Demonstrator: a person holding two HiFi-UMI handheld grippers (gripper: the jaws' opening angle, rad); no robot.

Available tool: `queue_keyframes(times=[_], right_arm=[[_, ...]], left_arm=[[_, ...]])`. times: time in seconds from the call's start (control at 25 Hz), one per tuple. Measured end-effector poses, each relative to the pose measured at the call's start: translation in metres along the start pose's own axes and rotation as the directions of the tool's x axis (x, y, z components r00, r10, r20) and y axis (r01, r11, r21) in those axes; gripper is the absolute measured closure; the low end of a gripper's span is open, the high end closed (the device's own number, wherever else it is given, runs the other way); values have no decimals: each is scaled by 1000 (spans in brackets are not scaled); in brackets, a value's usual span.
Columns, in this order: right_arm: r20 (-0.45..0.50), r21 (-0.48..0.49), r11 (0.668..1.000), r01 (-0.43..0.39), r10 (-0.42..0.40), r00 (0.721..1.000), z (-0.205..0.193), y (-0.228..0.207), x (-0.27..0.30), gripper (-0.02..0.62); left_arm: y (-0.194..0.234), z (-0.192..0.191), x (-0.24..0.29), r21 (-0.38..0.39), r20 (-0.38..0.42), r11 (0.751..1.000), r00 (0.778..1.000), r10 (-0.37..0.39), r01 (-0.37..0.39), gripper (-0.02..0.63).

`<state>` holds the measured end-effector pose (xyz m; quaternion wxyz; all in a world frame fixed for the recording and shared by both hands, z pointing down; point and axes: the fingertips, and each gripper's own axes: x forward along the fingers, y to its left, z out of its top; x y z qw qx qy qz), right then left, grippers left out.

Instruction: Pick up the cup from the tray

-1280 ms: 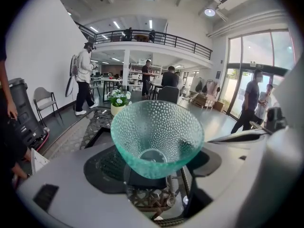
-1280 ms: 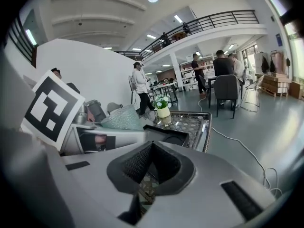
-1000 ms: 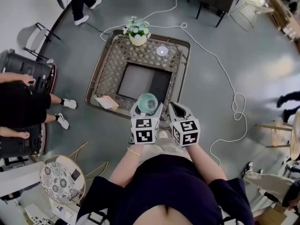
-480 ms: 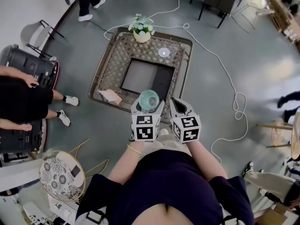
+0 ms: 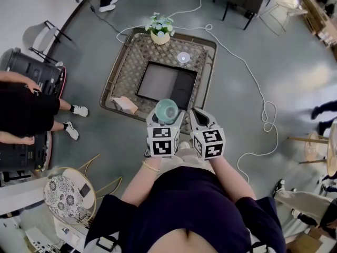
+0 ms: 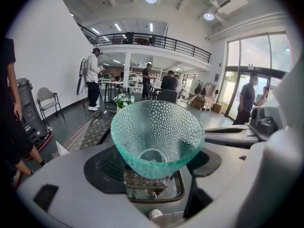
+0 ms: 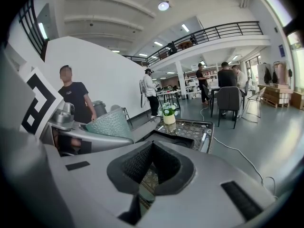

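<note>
A teal dimpled glass cup (image 5: 167,110) sits upright between the jaws of my left gripper (image 5: 165,118), which is shut on its lower part. In the left gripper view the cup (image 6: 156,136) fills the middle, and the left gripper (image 6: 153,171) holds it above the near edge of the wicker table. The dark tray (image 5: 166,83) lies in the table's middle, with nothing on it. My right gripper (image 5: 198,118) hangs beside the left one, shut and holding nothing. In the right gripper view the pads of the right gripper (image 7: 149,169) meet, and the cup (image 7: 110,122) shows at the left.
The wicker table (image 5: 120,70) carries a flower pot (image 5: 160,30) at its far edge, a small white disc (image 5: 182,57) and a beige packet (image 5: 125,105) at its near left. A white cable (image 5: 251,80) runs over the floor on the right. People and a black bin (image 5: 30,71) are at the left.
The cup stays held in the left gripper, and both grippers keep their place in view. The table has drifted slightly up and right in the head view.
</note>
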<state>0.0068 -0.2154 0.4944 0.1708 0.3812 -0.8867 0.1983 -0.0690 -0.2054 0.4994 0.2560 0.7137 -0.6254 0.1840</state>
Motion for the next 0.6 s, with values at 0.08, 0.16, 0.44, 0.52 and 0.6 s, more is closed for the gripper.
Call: queue_keyframes(times=[0.08, 0.16, 0.44, 0.52, 0.6], right_arm=[[0, -1, 1000, 0, 0, 1000, -1, 2, -1, 586], [0, -2, 1000, 1, -1, 1000, -1, 4, -2, 586], [-4, -2, 1000, 2, -2, 1000, -4, 9, -3, 586], [-5, -2, 1000, 2, -2, 1000, -5, 9, -4, 586], [-7, -2, 1000, 0, 0, 1000, -7, 10, -4, 586]], left_arm=[[1, -2, -2, 2, -3, 1000, 1000, 1, -1, 238], [2, -3, -4, 4, -4, 1000, 1000, 1, -1, 238], [3, -9, -5, -2, -10, 1000, 1000, -5, 5, 238], [3, -10, -6, -1, -13, 1000, 1000, -6, 6, 238], [3, -10, -7, 1, -14, 1000, 1000, -6, 6, 238]])
